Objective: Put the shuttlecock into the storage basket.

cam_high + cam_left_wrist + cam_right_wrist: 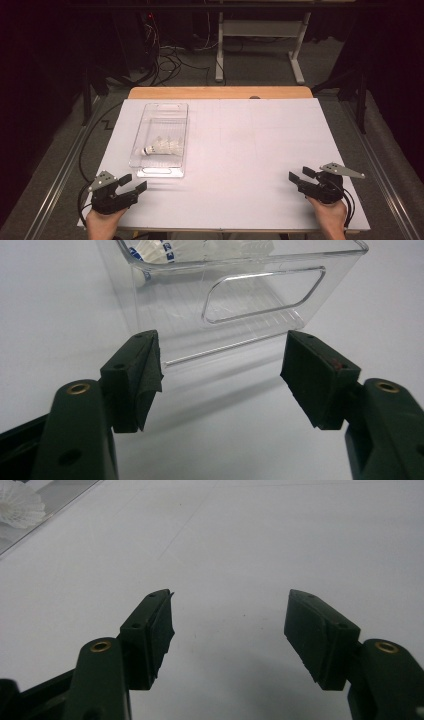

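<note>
A clear plastic bin [161, 141] stands on the left half of the white table [240, 150], and white shuttlecocks [162, 146] lie inside it. My left gripper [132, 184] rests at the table's front left corner, just short of the bin's near end, open and empty. In the left gripper view the bin [260, 300] with its handle cut-out stands right ahead of the jaws, shuttlecocks [155, 250] showing through the wall. Over at the front right my right gripper [300, 175] is open with nothing between its jaws, pointing left across bare table [250, 555]; a shuttlecock [20, 505] appears far off.
A wooden strip [220, 92] edges the far side of the table. Beyond it on the floor stand a white desk frame [260, 45] and tangled cables [170, 60]. Metal rails [60, 175] run along both sides of the table.
</note>
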